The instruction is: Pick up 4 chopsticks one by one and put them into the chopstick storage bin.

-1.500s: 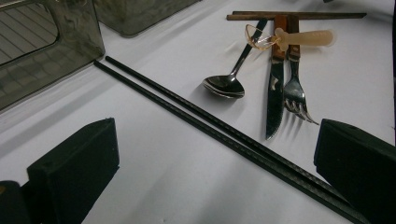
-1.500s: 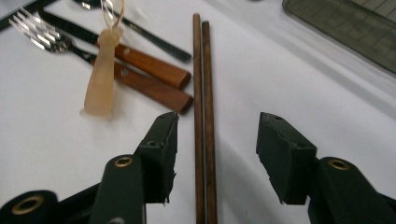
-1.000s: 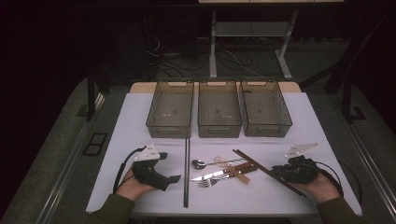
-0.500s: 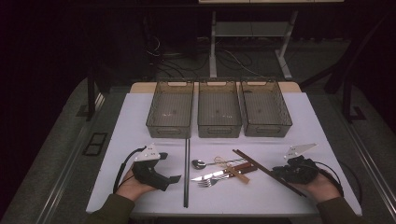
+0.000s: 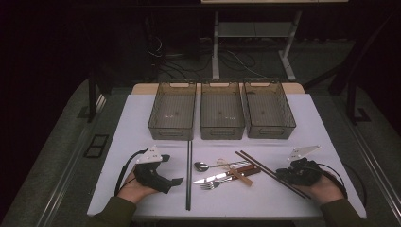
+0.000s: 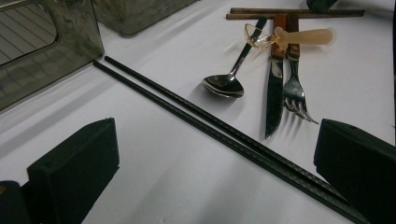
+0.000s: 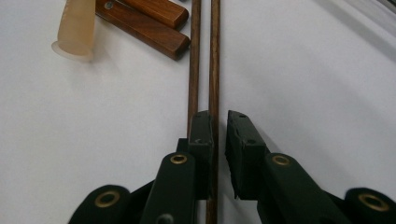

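My right gripper (image 5: 283, 175) (image 7: 219, 116) lies low on the white table (image 5: 142, 123) over a pair of brown chopsticks (image 5: 262, 166) (image 7: 215, 51). Its jaws stand almost together, with one stick running between them. A thin gap still shows beside the right pad (image 7: 238, 140). The other stick passes under the left jaw. My left gripper (image 5: 171, 171) (image 6: 217, 128) rests wide open at the front left. A pair of black chopsticks (image 5: 188, 175) (image 6: 224, 133) crosses the space between its jaws.
Mid-table lie a steel spoon (image 5: 202, 166) (image 6: 224, 85), a wood-handled knife (image 5: 215, 178) (image 6: 273, 93) and fork (image 5: 210, 185) (image 6: 294, 95), and a pale plastic spoon (image 5: 226, 164) (image 6: 303, 35) (image 7: 79, 23). Three smoky bins (image 5: 172, 113) (image 5: 222, 113) (image 5: 269, 111) line the far side.
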The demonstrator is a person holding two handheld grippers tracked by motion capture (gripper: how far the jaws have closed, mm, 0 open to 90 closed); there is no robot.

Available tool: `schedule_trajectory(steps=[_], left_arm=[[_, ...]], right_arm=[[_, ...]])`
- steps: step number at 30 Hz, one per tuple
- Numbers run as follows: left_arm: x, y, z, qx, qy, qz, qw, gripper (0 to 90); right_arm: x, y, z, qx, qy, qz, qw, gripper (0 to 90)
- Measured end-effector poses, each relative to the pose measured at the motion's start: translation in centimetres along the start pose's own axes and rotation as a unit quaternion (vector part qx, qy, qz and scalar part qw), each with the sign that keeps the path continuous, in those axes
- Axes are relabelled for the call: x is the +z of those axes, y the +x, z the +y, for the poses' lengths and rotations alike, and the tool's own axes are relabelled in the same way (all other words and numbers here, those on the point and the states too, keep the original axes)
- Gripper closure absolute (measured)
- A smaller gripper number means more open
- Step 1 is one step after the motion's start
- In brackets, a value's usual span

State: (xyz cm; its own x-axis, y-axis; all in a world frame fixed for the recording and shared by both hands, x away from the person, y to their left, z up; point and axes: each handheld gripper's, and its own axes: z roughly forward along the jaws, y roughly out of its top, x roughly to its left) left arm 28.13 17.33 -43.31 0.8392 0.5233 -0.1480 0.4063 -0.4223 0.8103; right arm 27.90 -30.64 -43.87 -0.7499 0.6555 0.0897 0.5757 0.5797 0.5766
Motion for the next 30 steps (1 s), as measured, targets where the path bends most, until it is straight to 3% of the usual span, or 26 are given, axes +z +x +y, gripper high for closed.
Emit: schedule_trajectory(steps=[8, 30], left_arm=[[0.04, -0.01, -0.01, 0.000, 0.000, 0.000, 1.0000, 0.0], [0.07, -0.01, -0.02, 0.002, 0.001, -0.001, 1.0000, 0.0]], right_arm=[[0.09, 0.52, -0.02, -0.026, 0.003, -0.018, 0.9995, 81.6], [0.08, 0.51, 0.19, -0.011, 0.008, -0.019, 0.9997, 85.4]])
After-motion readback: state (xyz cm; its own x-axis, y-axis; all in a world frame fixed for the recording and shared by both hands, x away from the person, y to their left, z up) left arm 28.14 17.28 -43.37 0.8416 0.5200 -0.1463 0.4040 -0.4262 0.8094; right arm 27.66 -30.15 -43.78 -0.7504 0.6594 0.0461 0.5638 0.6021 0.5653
